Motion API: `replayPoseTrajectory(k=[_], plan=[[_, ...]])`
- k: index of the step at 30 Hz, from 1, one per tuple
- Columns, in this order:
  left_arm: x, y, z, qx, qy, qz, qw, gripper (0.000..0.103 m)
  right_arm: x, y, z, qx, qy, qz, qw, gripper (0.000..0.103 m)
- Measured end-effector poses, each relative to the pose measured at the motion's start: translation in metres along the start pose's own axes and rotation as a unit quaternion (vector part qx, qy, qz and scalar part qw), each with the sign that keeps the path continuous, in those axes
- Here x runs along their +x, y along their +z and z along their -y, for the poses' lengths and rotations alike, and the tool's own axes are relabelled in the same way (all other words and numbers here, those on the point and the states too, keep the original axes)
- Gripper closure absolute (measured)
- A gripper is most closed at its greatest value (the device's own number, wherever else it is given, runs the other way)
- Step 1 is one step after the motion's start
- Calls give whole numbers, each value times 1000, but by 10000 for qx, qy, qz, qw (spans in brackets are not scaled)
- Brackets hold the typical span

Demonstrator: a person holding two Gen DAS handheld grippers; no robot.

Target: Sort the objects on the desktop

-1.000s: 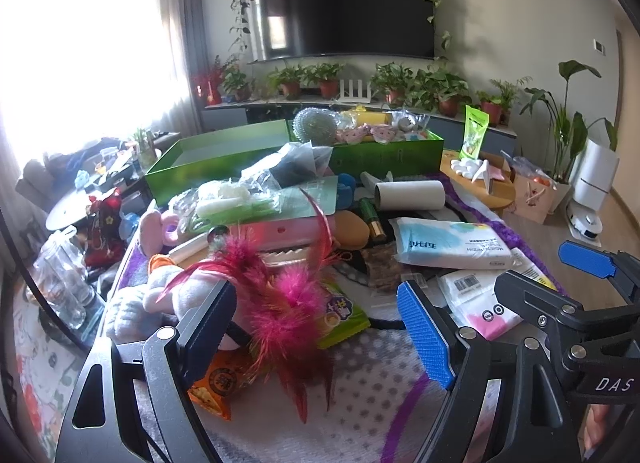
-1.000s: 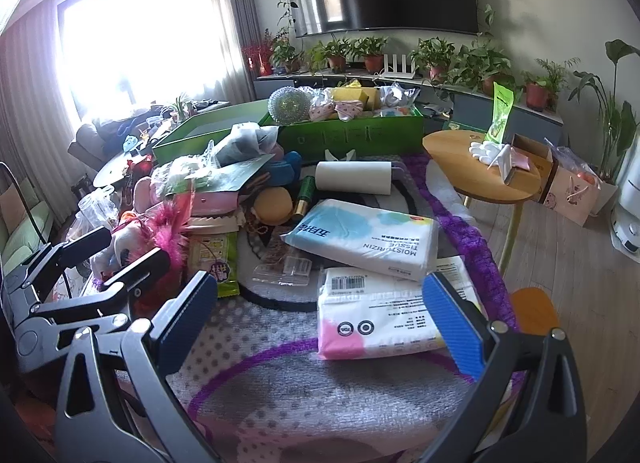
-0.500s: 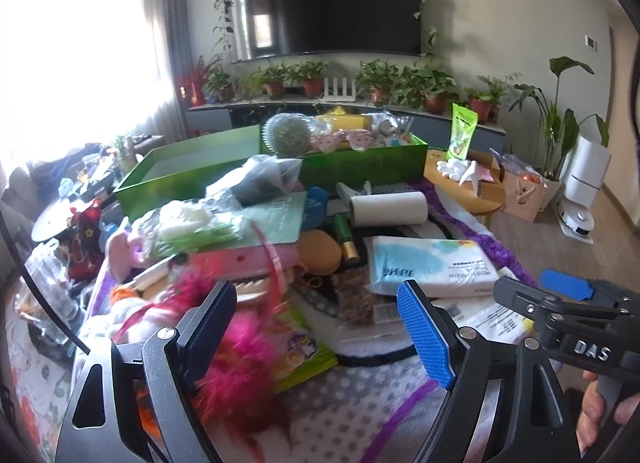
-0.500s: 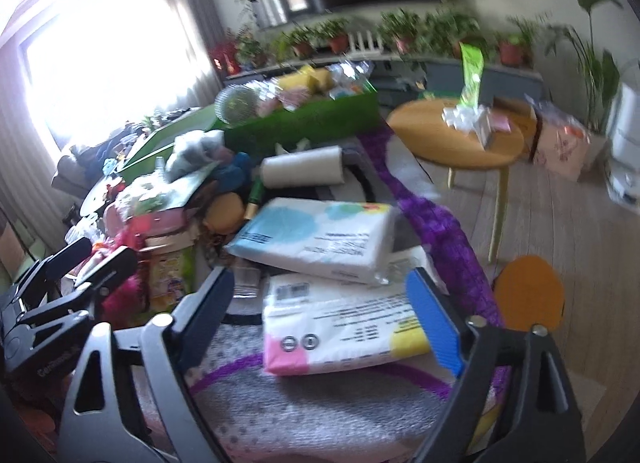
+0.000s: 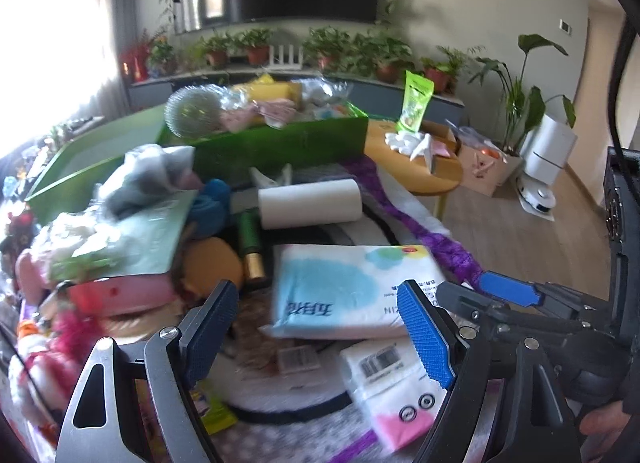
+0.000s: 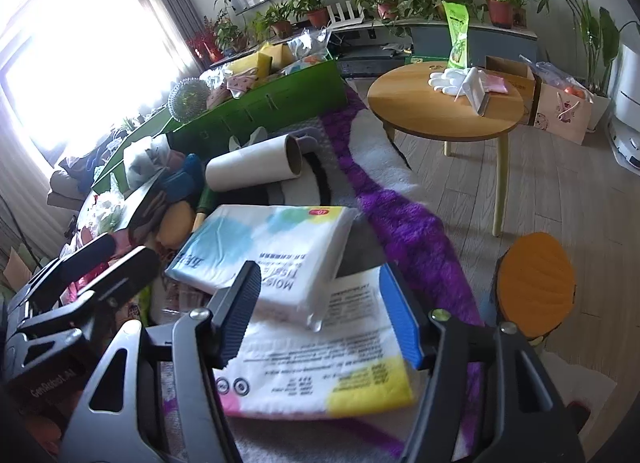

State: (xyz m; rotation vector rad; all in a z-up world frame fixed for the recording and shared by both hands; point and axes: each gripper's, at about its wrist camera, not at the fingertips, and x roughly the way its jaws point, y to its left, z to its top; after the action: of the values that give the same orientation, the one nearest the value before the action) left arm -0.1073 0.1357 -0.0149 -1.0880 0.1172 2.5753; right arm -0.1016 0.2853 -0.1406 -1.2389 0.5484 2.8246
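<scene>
1. Right gripper (image 6: 316, 313): its fingers have just been closing, now half-open around the near corner of the white-and-blue soft tissue pack (image 6: 268, 251). Pads not clearly pressing yet, so no grip.
2. That pack lies tilted on the white, pink and yellow flat wipes pack (image 6: 320, 367), both on the purple-patterned desk cover (image 6: 400, 231). Risk: the fingers pinch only loose film at the corner; the pack would sag or slide out when lifted.
3. Risk: the lower finger snags the wipes pack and drags both.
4. Left gripper (image 5: 316, 331): fingers wide open, empty, hovering over the same pack. Both tools sit close together, so a collision is likely if both go in.
</scene>
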Motion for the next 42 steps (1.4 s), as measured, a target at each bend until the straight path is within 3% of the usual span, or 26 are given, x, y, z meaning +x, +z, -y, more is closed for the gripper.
replayPoseTrajectory(k=[10,14,24,25,26,29,36,38,40,42], plan=[[28,10,-16,-103,-348,-374,9986,20,17,9,7,-75,114,-207,9997,43],[34,12,-21,-121,-425,-407,9982,27,22,11,6,-116,97,-241,9996,43],[51,4,-25,-146,-813,-787,9935,29,31,14,4,-94,64,-362,9993,44],[54,3,-27,-186,-875,-840,9924,32,31,14,4,-83,64,-369,9993,44],[57,2,-29,-230,-930,-905,9913,43,32,15,4,-72,62,-375,9993,44],[59,2,-33,-235,-924,-902,9914,51,36,16,3,-68,42,-392,9992,44],[67,7,-36,-311,-963,-986,9900,52,44,19,2,-54,97,-484,9988,44],[68,7,-33,-219,-965,-1000,9901,52,46,20,1,-63,133,-509,9986,47],[68,6,-31,-161,-966,-1006,9901,52,48,20,-1,-94,261,-544,9981,58],[68,7,-29,-101,-984,-1019,9899,52,49,20,-5,-173,242,-536,9981,58]])
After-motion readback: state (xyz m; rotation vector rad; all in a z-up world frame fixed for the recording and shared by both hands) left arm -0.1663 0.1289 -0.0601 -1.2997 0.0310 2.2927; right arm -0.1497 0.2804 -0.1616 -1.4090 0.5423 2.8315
